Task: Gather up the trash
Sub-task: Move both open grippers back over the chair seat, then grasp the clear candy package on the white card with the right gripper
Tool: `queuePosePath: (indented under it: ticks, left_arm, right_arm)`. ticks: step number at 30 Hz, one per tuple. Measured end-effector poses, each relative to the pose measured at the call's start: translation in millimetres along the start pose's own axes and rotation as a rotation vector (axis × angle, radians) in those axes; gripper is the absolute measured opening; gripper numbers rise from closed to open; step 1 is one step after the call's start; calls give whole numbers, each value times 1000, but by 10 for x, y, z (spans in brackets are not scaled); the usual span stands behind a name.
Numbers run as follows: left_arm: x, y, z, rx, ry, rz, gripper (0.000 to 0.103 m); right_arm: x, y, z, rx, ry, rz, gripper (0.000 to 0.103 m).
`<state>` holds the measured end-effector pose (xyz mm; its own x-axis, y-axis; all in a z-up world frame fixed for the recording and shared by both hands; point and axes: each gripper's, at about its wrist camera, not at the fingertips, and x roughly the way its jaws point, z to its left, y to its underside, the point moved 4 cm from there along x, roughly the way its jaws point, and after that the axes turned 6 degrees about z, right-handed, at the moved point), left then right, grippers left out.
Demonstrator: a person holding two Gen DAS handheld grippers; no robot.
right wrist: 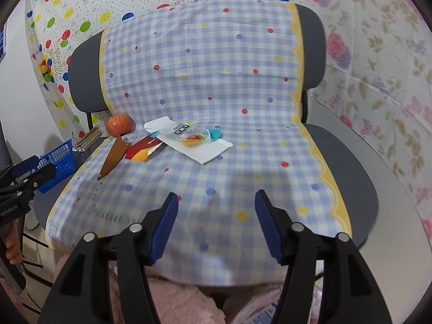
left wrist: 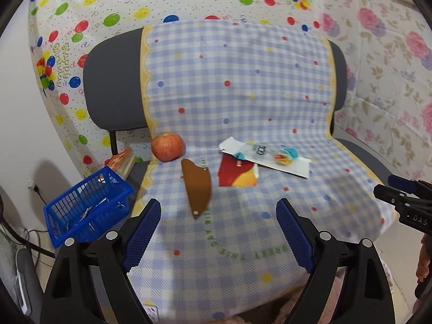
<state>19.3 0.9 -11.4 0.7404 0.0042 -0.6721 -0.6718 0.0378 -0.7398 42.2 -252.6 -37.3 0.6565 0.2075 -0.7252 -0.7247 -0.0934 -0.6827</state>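
On a chair draped with a blue checked cloth [left wrist: 243, 86] lie pieces of trash: a clear candy wrapper on white paper [left wrist: 272, 156] [right wrist: 194, 140] and a red and orange torn packet [left wrist: 236, 172] [right wrist: 141, 149]. A brown knife-shaped piece [left wrist: 198, 189] [right wrist: 113, 158] lies left of them, with an apple [left wrist: 168, 147] [right wrist: 120, 124] behind it. My left gripper [left wrist: 218, 232] hovers open over the seat's front, nothing between its fingers. My right gripper [right wrist: 216, 221] is open too, empty, near the front edge. Each gripper shows at the other view's edge.
A blue plastic basket [left wrist: 86, 208] [right wrist: 58, 156] stands on the floor left of the chair, holding a few small scraps. A stack of books [left wrist: 122, 162] [right wrist: 87, 139] lies behind it. Patterned plastic sheets cover the walls. Pink fluffy fabric [right wrist: 175, 302] lies below the seat's front.
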Motion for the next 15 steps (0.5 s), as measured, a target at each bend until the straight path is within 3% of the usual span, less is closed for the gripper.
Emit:
queuePosePath:
  ticks: [9, 15]
  left_arm:
    - [537, -355, 188, -8, -50, 18, 87]
    - [867, -465, 247, -20, -43, 44, 87]
  right_arm:
    - [699, -446, 161, -76, -28, 34, 63]
    - [1238, -690, 271, -132, -63, 75, 58]
